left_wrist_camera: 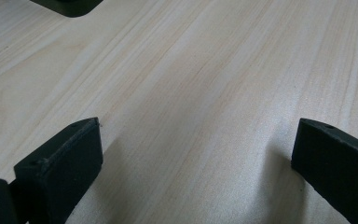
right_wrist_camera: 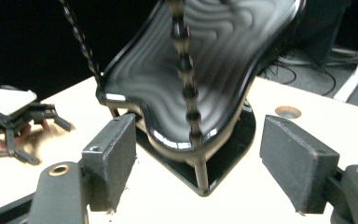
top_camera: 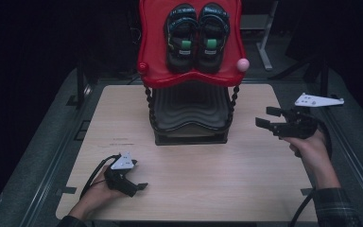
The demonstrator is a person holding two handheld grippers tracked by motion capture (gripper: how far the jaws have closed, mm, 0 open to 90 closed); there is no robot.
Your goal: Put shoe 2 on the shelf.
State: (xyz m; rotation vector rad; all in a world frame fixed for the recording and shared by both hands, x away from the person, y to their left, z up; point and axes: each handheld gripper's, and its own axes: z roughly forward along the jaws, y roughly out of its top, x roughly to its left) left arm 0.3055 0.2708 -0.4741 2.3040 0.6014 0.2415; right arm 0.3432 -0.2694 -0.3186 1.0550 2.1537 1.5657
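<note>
A two-tier shoe rack stands at the back middle of the wooden table [top_camera: 208,170]. Its red top shelf [top_camera: 152,42] carries a pair of black sandals [top_camera: 197,38], side by side with toes toward me. The black ribbed lower shelf [top_camera: 189,111] is bare. My left gripper [top_camera: 139,176] rests low at the table's front left, jaws open over bare wood [left_wrist_camera: 191,70]. My right gripper [top_camera: 264,117] hangs above the table's right side, pointing left at the rack, open with nothing between its jaws. In the right gripper view the lower shelf [right_wrist_camera: 205,60] and a beaded post [right_wrist_camera: 186,84] lie just ahead.
A pink ball knob [top_camera: 242,64] sits on the red shelf's right corner. The rack's black base [right_wrist_camera: 223,158] spreads over the table; its corner [left_wrist_camera: 70,5] appears in the left gripper view. A round hole [right_wrist_camera: 288,111] marks the table behind the rack. Dark floor surrounds the table.
</note>
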